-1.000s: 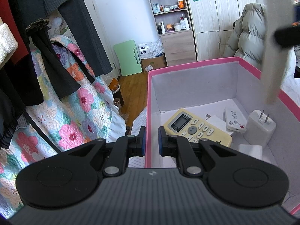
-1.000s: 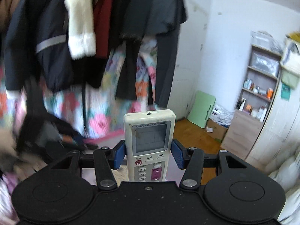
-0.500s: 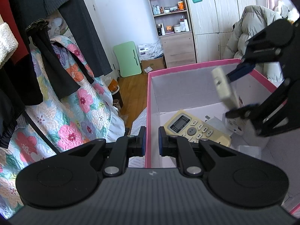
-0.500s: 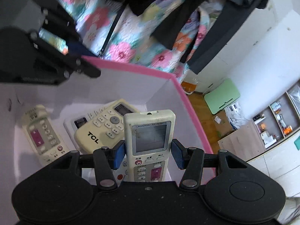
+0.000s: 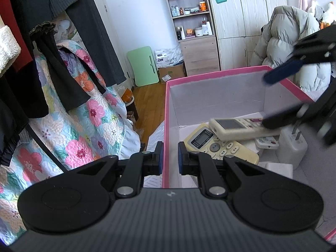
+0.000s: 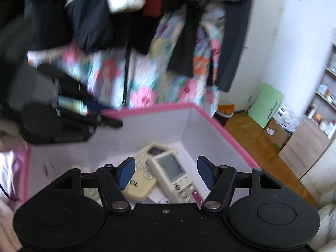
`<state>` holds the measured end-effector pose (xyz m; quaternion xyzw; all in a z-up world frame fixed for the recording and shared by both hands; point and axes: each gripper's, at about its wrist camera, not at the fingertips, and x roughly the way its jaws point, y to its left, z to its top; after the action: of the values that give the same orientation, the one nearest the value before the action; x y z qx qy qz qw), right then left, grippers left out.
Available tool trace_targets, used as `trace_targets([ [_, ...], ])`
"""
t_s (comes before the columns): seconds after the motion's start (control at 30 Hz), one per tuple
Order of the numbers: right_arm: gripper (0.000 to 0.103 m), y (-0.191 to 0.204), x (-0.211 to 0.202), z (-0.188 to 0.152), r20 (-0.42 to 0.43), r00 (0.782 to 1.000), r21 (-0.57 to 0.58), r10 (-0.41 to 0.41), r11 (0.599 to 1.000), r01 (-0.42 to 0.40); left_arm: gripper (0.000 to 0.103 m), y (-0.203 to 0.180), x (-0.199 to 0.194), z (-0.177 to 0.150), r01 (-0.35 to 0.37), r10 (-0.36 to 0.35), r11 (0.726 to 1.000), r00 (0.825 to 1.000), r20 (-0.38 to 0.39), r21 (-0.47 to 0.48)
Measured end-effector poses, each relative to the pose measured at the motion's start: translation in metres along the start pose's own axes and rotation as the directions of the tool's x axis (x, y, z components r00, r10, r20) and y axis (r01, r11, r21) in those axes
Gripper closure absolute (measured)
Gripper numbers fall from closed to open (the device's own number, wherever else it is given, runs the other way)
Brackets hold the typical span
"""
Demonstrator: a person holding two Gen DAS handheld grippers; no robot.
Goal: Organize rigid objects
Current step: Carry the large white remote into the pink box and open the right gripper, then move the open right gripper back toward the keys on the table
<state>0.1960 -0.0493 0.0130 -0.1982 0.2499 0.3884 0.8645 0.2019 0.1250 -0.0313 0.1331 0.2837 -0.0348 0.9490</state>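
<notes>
1. Right gripper (image 6: 166, 173): jaws spread wide, they have just been opening. Nothing pressed by either blue pad.
2. White remote (image 6: 175, 176) lies below and between the right gripper's open fingers, clear of both pads. It rests screen up, slanted across the yellowish TCL remote (image 6: 139, 183) inside the pink box (image 6: 226, 134).
3. Left gripper (image 5: 169, 160): jaws nearly closed, pinching the box's near pink wall edge, one pad each side of it.
4. In the left wrist view the white remote (image 5: 237, 129) lies on top of the yellowish remote (image 5: 218, 145), toward the box's far wall. Right gripper (image 5: 271, 100) hangs just above its far-right end; lower finger tip looks close to or touching the remote's button end, cannot tell which.
5. Further right on the box floor: small white remote (image 5: 266, 141) partly under the white remote, white plug charger (image 5: 293, 145) prongs up against the right wall, flat white block (image 5: 277, 168) near it.
6. Behind the box: floral quilt (image 5: 88, 126) and dark hanging clothes (image 5: 63, 31) at left, wood floor, green folding board (image 5: 145, 66), shelf cabinet (image 5: 193, 21), grey puffer coat (image 5: 289, 44).
</notes>
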Motion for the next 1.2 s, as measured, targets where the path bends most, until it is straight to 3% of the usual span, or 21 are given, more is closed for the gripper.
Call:
trace_targets([
  [0.17, 0.032, -0.021, -0.044, -0.022, 0.077, 0.994, 0.193, -0.073, 0.980, 0.057, 0.091, 0.001, 0.001, 0.000, 0.001, -0.001, 1.000, 1.000, 0.000, -0.001],
  [0.33, 0.033, -0.037, -0.073, -0.060, 0.010, 0.988, 0.337, -0.156, 0.931, 0.143, 0.091, -0.001, 0.000, 0.000, 0.002, -0.002, 1.000, 1.000, 0.002, -0.001],
  [0.5, 0.033, -0.046, -0.082, -0.108, -0.068, 0.983, 0.501, -0.173, 0.846, 0.183, 0.091, -0.001, 0.000, 0.000, 0.000, 0.000, 1.000, 1.000, 0.000, 0.003],
  [0.63, 0.033, -0.046, -0.075, -0.133, -0.121, 0.977, 0.593, -0.177, 0.776, 0.214, 0.091, -0.002, 0.000, 0.000, 0.000, 0.000, 1.000, 1.000, 0.000, 0.004],
  [0.77, 0.033, -0.049, -0.060, -0.152, -0.218, 0.954, 0.636, -0.204, 0.712, 0.297, 0.091, -0.002, 0.000, 0.000, -0.001, 0.001, 1.000, 1.000, -0.002, 0.004],
  [0.83, 0.033, -0.047, -0.053, -0.154, -0.236, 0.952, 0.638, -0.196, 0.708, 0.304, 0.091, -0.002, 0.000, -0.001, -0.002, 0.002, 1.000, 1.000, -0.002, 0.008],
  [1.07, 0.042, -0.017, -0.043, -0.145, -0.202, 0.964, 0.540, -0.171, 0.802, 0.256, 0.090, -0.002, 0.000, -0.002, -0.002, 0.002, 1.000, 1.000, -0.003, 0.009],
  [1.2, 0.047, -0.008, -0.026, -0.146, -0.240, 0.949, 0.502, -0.206, 0.810, 0.303, 0.090, -0.003, 0.000, -0.001, -0.001, 0.001, 1.000, 1.000, -0.002, 0.007],
])
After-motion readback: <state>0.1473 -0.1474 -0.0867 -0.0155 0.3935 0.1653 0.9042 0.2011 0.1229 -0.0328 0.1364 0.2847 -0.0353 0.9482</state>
